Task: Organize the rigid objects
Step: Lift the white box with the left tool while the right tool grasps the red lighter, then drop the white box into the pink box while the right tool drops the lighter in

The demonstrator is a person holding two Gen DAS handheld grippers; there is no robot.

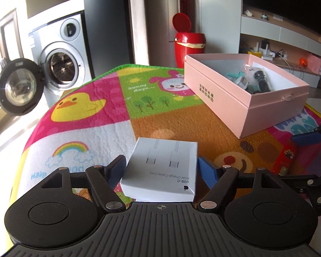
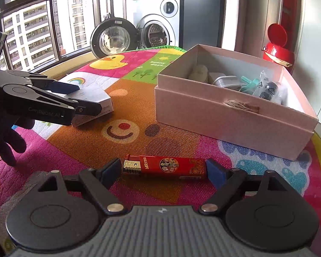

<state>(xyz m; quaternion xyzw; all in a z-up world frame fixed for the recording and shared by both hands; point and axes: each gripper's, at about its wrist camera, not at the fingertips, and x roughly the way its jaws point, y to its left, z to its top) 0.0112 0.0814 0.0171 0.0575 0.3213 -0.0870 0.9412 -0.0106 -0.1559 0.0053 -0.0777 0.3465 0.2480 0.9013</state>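
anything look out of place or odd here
Two things lie loose on the mat outside the pink box: a white cable box between the left gripper tips, and a red lighter between the right gripper tips. Nothing looks spilled or damaged.

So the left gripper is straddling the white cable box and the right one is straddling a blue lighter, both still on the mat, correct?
Not quite: the lighter is red, as the right wrist view shows. The rest holds: left gripper straddles the white cable box, right gripper straddles the lighter, both on the mat.
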